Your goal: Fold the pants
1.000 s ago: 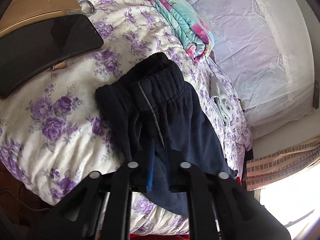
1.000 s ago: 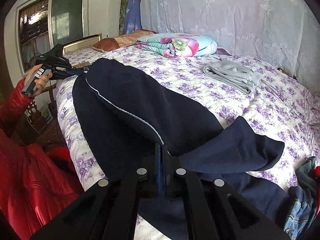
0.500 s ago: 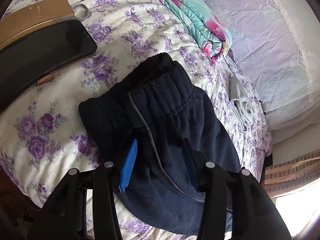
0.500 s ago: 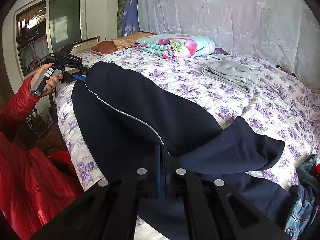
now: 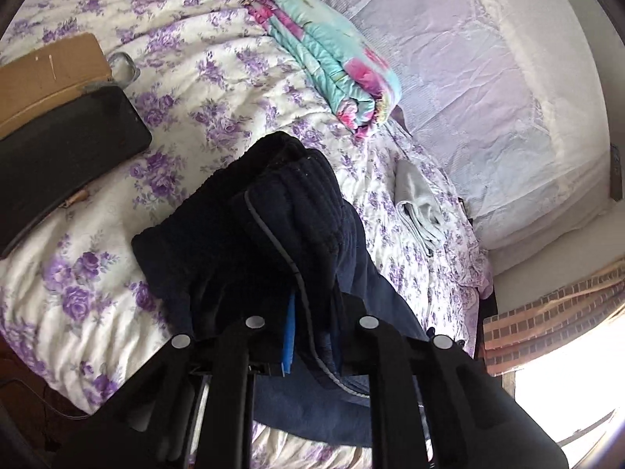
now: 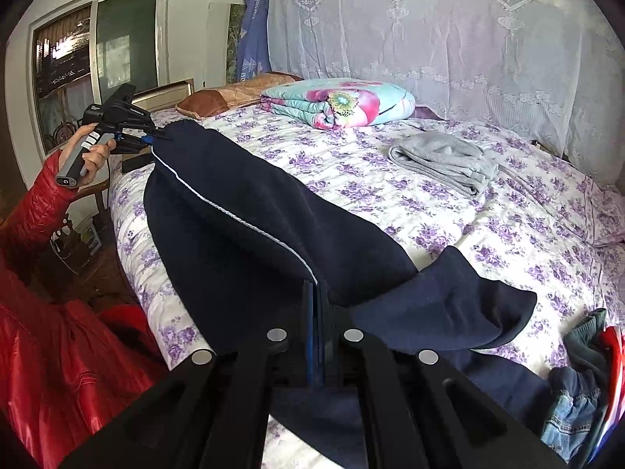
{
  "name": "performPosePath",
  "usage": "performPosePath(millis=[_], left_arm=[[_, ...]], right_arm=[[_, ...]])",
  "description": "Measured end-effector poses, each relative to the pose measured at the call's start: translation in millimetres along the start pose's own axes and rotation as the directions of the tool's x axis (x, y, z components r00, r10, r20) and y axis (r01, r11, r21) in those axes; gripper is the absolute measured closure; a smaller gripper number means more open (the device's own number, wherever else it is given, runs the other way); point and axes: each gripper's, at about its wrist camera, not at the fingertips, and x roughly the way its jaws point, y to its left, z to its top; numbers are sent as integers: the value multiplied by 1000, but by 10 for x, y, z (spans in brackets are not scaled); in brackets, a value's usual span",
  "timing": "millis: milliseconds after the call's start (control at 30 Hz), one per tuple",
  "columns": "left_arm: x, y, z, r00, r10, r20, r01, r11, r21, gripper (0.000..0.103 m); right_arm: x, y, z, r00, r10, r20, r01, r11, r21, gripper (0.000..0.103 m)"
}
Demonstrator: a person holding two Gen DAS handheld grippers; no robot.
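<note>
Navy pants (image 6: 250, 234) lie stretched along the near edge of the bed (image 6: 508, 234), on the purple-flowered sheet, running from waistband to leg. A thin pale stripe runs down the side seam.

Left claw (image 5: 312, 336): jaws have just been closing, now narrow and pinching the pants fabric near the ribbed waistband (image 5: 297, 195); blue pad visible against the cloth, stripe passing between the fingers. In the right wrist view the left claw (image 6: 156, 138) sits at the waistband end of the pants, raised off the sheet, held by a hand (image 6: 91, 152) in a red sleeve (image 6: 43, 203).

Right claw (image 6: 316, 305): jaws fully closed, clamped on the pants at the stripe, lower down the leg. Beyond the right claw one pant leg end (image 6: 468, 308) flops sideways across the sheet.

Relative to the pants:
- folded grey garment (image 6: 445, 162) further across the bed, well apart
- folded turquoise-pink blanket (image 6: 340, 101) beyond the pants, toward the head of the bed, apart
- brown pillow (image 6: 230, 95) beside the blanket, past the waistband end
- dark flat slab (image 5: 58, 156) and cardboard piece (image 5: 50, 74) off the waistband end, at the bed's edge, apart
- jeans and other clothes heap (image 6: 574, 398) past the leg end, near the bed's edge
- lace curtain (image 6: 449, 31) behind the bed, far side
- window (image 6: 97, 58) on the wall past the waistband end
</note>
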Motion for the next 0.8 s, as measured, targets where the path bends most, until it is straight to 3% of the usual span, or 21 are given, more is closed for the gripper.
performPosePath(millis=[100,200,300,367,433,467,567,667,733,800], left_arm=[[15,191,-123,997,64,-37,-63,998,24,89],[283,558,-259,987,119,-105,-123,992,-32,86],[202,756,-300,997,-4,-81,-7,990,-139,82],[22,757,-330,999,-18,-40,11,988,-154,80],[-184,641,-375,996,80,32,-77,993,-91,78],[-300,521,-414,987,138,84,-136,990,-32,78],[-371,69,-545,979,158,126,-177,972,157,76],[-71,-410,-660,994,98,50,-109,940,322,45],[276,-663,-746,997,68,-32,-50,917,395,44],[697,-866,-900,989,71,-127,-4,885,465,44]], right_arm=[[115,138,-183,996,55,-76,-55,998,-9,101],[426,247,-416,985,59,-162,-60,998,-5,101],[619,267,-566,977,60,-206,-57,998,22,101],[629,252,-583,976,73,-204,-64,997,49,100],[614,219,-603,973,101,-209,-82,992,97,98],[603,201,-602,971,114,-211,-90,989,118,97],[433,107,-510,975,144,-169,-112,976,186,96],[199,-60,-298,991,128,-36,-112,952,284,89],[138,-210,-138,1000,-2,13,-3,931,364,48],[234,-337,19,977,-212,-34,208,892,402,46]])
